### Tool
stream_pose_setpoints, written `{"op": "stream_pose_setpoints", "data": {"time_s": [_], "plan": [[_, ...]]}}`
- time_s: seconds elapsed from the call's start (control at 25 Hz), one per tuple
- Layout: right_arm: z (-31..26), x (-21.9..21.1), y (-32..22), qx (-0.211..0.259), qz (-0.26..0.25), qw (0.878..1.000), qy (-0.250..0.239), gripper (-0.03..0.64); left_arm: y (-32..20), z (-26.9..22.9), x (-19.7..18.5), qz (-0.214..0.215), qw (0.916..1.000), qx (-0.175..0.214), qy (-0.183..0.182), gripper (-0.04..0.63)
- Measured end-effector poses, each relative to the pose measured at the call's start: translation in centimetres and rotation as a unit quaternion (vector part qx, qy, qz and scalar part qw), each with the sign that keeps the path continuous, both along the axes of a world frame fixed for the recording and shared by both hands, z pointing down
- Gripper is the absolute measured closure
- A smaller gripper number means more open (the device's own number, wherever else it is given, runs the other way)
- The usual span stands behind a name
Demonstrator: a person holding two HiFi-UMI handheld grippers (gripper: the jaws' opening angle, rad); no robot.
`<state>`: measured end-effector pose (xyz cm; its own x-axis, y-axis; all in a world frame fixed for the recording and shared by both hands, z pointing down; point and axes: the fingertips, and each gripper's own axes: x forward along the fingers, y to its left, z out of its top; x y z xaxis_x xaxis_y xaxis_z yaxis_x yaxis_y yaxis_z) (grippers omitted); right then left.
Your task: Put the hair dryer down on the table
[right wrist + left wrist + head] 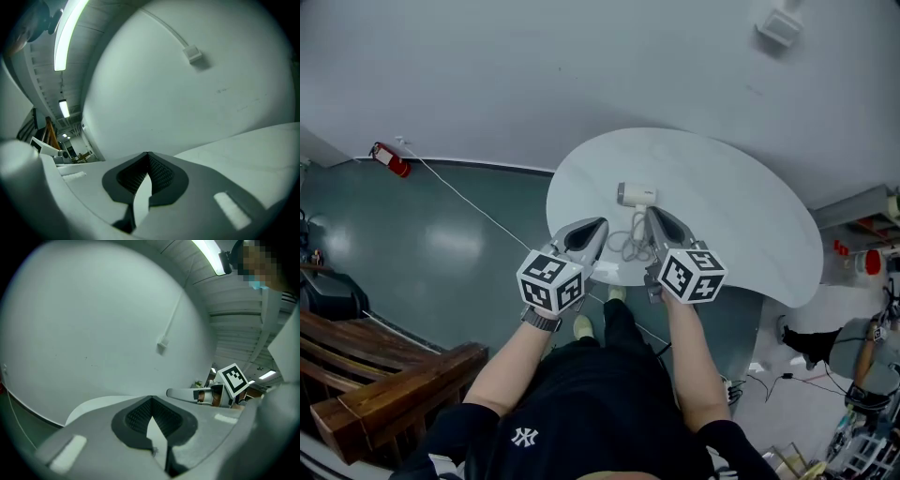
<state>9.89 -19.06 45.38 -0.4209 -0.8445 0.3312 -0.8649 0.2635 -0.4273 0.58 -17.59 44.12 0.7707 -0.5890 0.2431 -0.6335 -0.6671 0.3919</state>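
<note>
The white hair dryer [636, 194] lies on its side on the round white table [741, 225], with its grey cord [628, 244] coiled toward the near edge. No gripper touches it. My left gripper [601, 224] hovers just left of the cord, jaws shut and empty. My right gripper [652, 214] is just right of the cord, close to the dryer, also shut and empty. The left gripper view shows closed jaw tips [151, 400] and the right gripper [201, 394] beyond. The right gripper view shows closed tips [147, 155] over the table [243, 145]. The dryer is hidden in both gripper views.
A red fire extinguisher [390, 159] lies on the green floor by the wall, and a white cable [469, 202] runs toward the table. A wooden bench [384, 384] stands at the lower left. Cables and clutter [862, 375] fill the floor at right. A wall box [780, 26] is above.
</note>
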Motion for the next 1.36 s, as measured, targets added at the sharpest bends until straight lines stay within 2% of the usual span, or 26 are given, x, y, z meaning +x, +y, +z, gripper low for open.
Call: {"op": "stream_pose_setpoints", "data": {"time_s": [0.36, 0.76, 1.08, 1.36], "plan": [[-7.6, -1.5, 3.6, 0.084, 0.007, 0.996, 0.005, 0.595, 3.3, -6.1, -0.7, 0.017, 0.9984, 0.048, 0.023, 0.595], [-13.4, -2.6, 6.7, 0.153, 0.009, 0.988, 0.009, 0.595, 6.0, -11.5, -1.4, 0.023, 0.9937, 0.104, 0.036, 0.595], [-14.2, -2.8, 7.9, 0.166, 0.007, 0.986, 0.019, 0.595, 6.7, -12.9, -2.2, 0.01, 0.9916, 0.124, 0.036, 0.595], [-13.8, -2.3, 8.3, 0.162, 0.012, 0.987, 0.021, 0.595, 6.9, -12.9, -2.1, 0.008, 0.9917, 0.124, 0.035, 0.595]]}}
